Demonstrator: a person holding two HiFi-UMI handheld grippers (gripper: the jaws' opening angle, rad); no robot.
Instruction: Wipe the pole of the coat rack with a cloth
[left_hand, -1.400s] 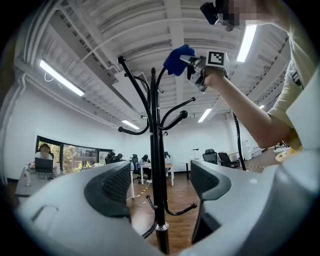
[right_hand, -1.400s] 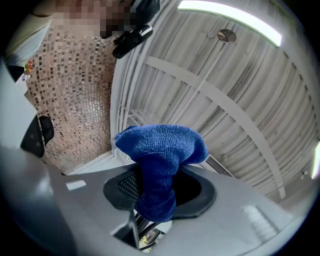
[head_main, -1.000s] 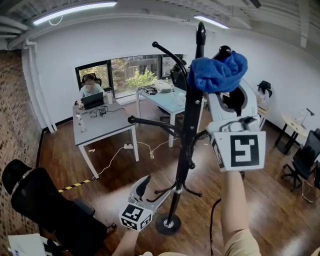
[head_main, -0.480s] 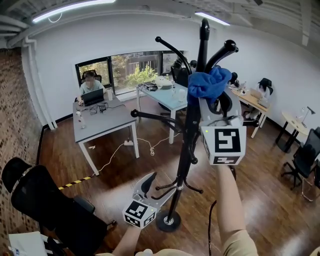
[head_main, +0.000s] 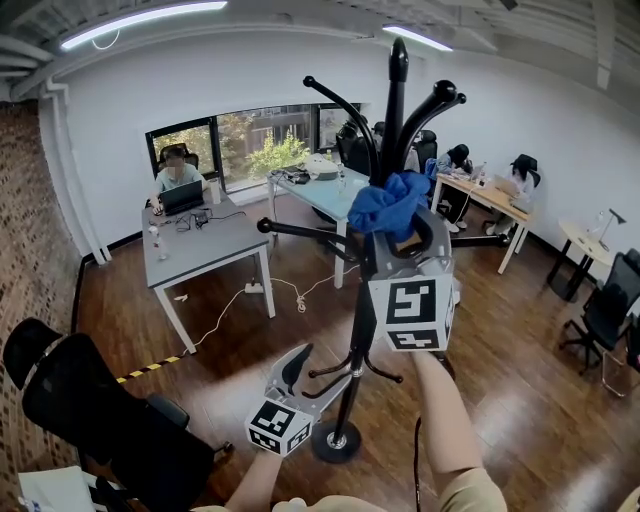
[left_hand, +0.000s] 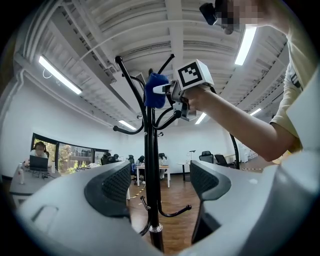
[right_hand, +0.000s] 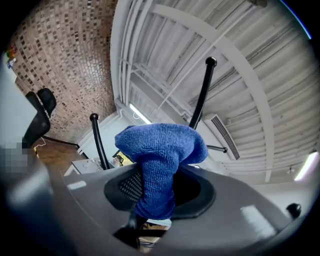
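The black coat rack pole (head_main: 377, 260) stands at the middle of the head view, with curved hooks near its top. My right gripper (head_main: 402, 228) is shut on a blue cloth (head_main: 393, 203), which rests against the pole just below the upper hooks. In the right gripper view the cloth (right_hand: 160, 150) bulges out from between the jaws of the right gripper (right_hand: 160, 189). My left gripper (head_main: 312, 378) is low down near the rack's base, open. There the pole (left_hand: 151, 175) runs up between the jaws of the left gripper (left_hand: 155, 182), touching neither, with the cloth (left_hand: 156, 91) high above.
The rack's round base (head_main: 335, 445) sits on the wooden floor. A black office chair (head_main: 80, 400) is at the lower left. A grey desk (head_main: 200, 250) with a seated person (head_main: 178, 175) stands behind, more desks and chairs lie to the right, and a white cable (head_main: 235, 305) crosses the floor.
My right gripper has slid down the pole with the cloth, from level with the upper hooks to just under them. The left gripper has barely moved.
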